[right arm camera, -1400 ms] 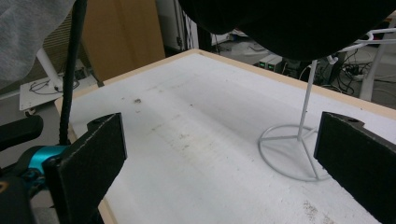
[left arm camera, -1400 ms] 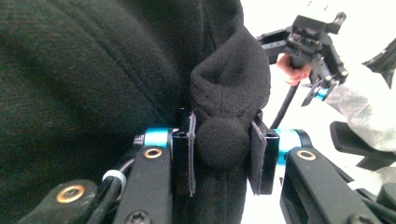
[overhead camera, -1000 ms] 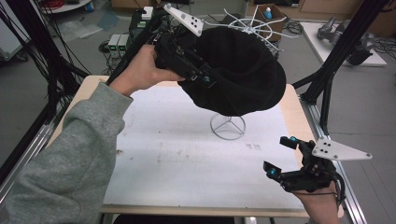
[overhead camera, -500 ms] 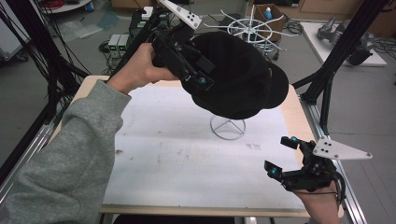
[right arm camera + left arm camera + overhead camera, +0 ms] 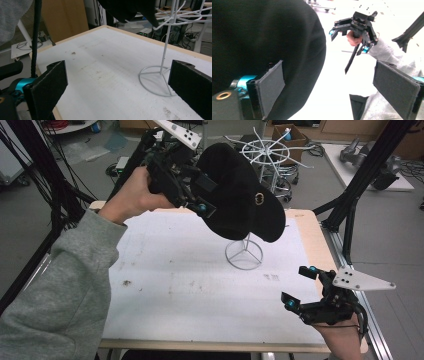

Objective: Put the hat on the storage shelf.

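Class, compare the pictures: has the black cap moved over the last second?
Yes. The black cap has risen, now tilted up toward the far edge, exposing more of the white wire stand that stayed put.

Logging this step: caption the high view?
Left gripper lifts black cap above wire stand; right gripper waits open.

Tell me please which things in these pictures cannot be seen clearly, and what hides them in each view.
- High view: the black cap covers the top of the white wire stand; whether they touch is unclear.
- High view: the left gripper has its jaws behind the cap, so its grip is unclear.
- Left gripper view: the cap's front is cut off by the edge.
- Right gripper view: the stand's upper arms leave the frame.
- High view: the emblem is too small to read.
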{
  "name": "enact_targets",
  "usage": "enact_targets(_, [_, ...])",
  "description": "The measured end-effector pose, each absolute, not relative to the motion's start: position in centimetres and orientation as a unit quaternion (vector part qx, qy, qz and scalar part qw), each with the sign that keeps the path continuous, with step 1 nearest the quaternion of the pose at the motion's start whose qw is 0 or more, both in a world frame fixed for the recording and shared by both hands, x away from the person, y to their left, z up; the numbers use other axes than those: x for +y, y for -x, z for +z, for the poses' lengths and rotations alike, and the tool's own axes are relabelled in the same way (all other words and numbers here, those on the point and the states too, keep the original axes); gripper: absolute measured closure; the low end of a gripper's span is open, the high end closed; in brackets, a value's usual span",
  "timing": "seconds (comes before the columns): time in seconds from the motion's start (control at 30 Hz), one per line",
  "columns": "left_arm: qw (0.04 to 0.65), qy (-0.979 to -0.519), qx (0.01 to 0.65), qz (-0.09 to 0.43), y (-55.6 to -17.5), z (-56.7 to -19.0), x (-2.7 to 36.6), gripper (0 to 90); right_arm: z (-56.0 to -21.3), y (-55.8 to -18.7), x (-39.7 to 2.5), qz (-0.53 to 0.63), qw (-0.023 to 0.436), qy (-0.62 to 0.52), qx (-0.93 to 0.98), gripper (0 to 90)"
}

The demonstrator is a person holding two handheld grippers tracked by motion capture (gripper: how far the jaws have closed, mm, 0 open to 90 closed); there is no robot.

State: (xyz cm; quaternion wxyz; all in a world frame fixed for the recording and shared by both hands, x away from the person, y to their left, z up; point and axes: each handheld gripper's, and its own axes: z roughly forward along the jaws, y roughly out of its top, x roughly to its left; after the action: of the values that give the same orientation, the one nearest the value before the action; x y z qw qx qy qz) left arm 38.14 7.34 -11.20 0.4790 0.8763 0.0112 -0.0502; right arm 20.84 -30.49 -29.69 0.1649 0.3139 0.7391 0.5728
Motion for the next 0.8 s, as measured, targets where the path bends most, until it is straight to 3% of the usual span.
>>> enact_targets(0.8, [0.494,-0.868,0.041,0.001,-32.2,-13.2,16.0,9.6,-29.3,-23.3,-29.9,0.58,0.165,-0.304,0.737,1.4])
